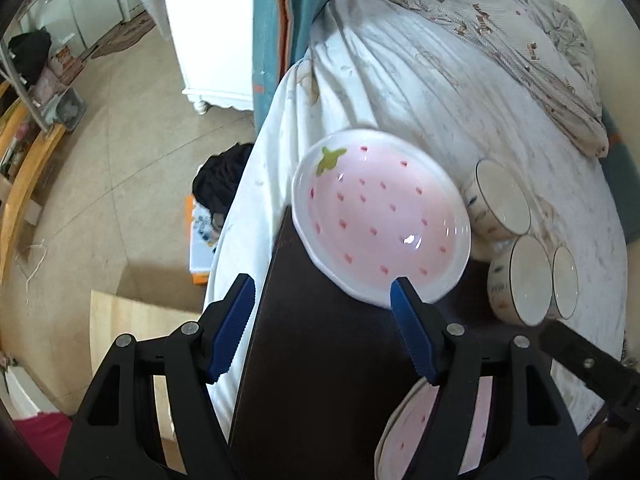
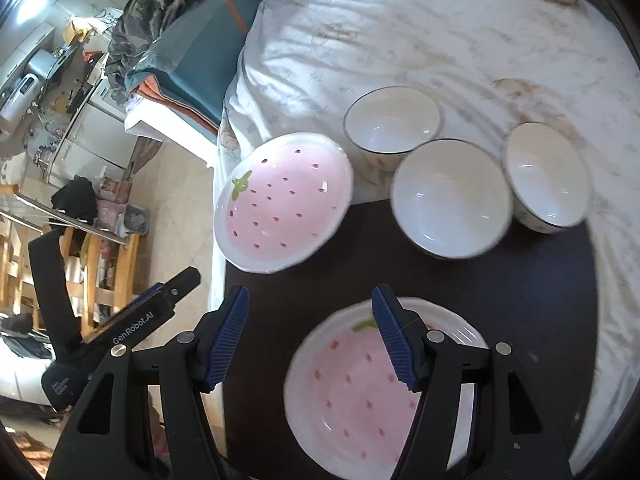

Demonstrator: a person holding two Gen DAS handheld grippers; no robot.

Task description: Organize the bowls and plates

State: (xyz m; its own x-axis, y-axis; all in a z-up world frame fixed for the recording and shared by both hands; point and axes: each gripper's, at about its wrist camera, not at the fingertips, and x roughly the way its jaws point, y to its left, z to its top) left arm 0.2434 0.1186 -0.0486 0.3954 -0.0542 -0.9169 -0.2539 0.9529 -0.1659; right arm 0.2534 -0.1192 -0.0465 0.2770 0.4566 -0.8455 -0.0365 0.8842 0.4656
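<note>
Ahead of left fingers (image 1: 244, 312): plate (image 1: 380, 216).

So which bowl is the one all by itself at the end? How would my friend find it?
Find the dark board lying on the white bedsheet. Three white bowls stand along its far edge. Two of them sit close to the strawberry plate; the end bowl is farthest from that plate, at the board's corner, tipped slightly sideways.
</note>
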